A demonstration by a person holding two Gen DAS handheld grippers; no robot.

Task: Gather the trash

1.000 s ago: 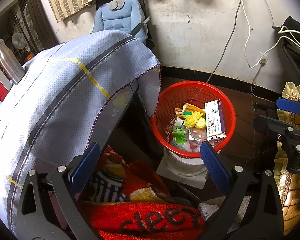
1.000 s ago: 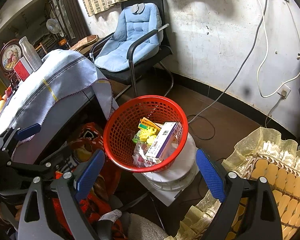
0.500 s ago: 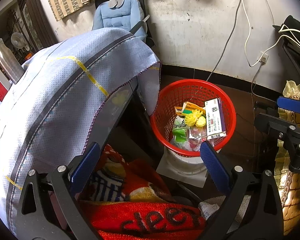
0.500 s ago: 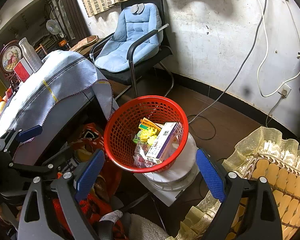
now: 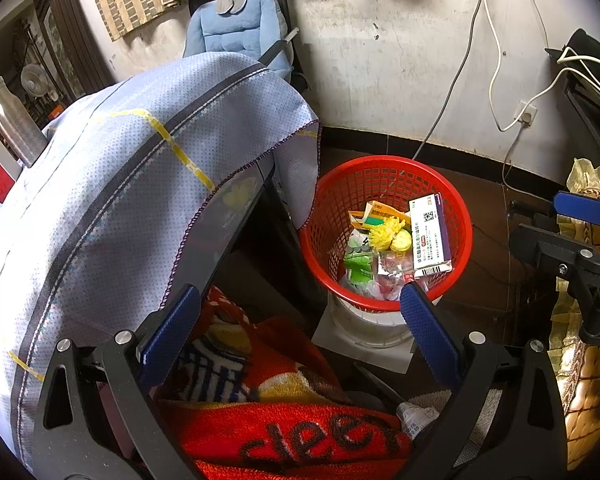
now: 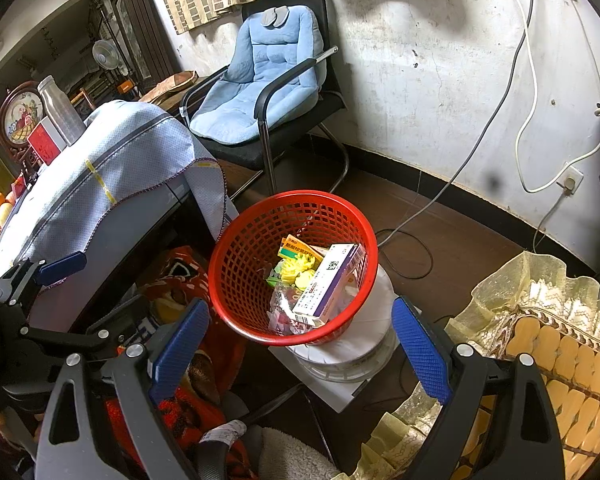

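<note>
Red basket (image 6: pixel 256 240) holds light cardboard box (image 6: pixel 330 280), best gripped across narrow sides. Left tool (image 5: pixel 300 336), right tool (image 6: pixel 300 344) held released above basket.

Both grippers: black angular frames, silver screws, triangular cutouts; left gripper (image 5: pixel 296 332) and right gripper (image 6: pixel 300 346) with blue pads (image 6: pixel 179 349) (dotted texture)

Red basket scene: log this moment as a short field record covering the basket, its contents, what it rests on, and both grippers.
basket: red mesh basket, upright
contents: white-and-purple carton, yellow-green carton, yellow item, clear wrappers
support: white round container
left gripper: open, empty
right gripper: open, empty
nearby: blue cushioned chair, cloth-covered table
</note>
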